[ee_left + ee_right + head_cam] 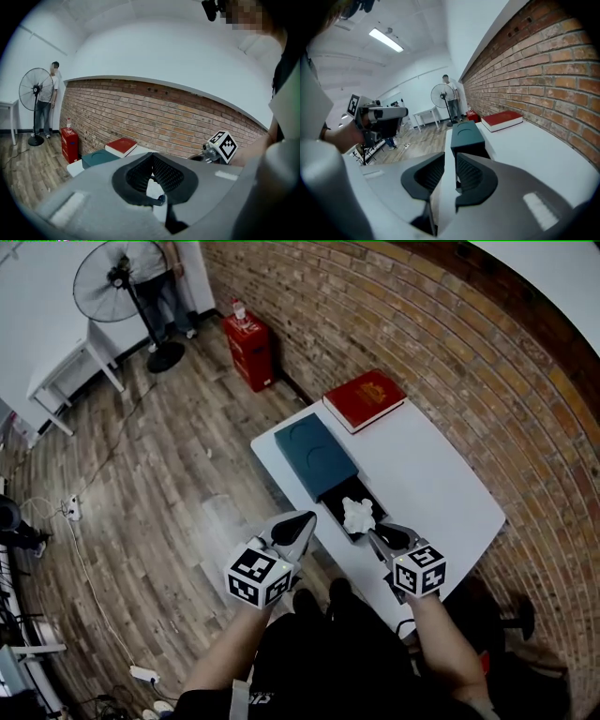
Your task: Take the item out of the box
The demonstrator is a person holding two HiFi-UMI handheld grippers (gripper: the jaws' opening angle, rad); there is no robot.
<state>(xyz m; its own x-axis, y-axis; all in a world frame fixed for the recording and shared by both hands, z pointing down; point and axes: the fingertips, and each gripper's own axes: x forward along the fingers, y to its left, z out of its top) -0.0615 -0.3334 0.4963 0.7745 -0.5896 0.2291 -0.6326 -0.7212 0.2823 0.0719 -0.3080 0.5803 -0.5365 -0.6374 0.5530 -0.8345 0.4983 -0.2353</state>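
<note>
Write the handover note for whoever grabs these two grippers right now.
Left gripper: jaws together, empty, by the table's front edge, left of the open tray.
Right gripper: jaws slightly apart, nothing between them, pointing at the box's open end.
Box: on the white table, teal sleeve slid back, dark tray exposed toward you.
White crumpled item: lies in the tray, untouched.
Done: box opened.
Left: grip the item and lift it out.
</note>
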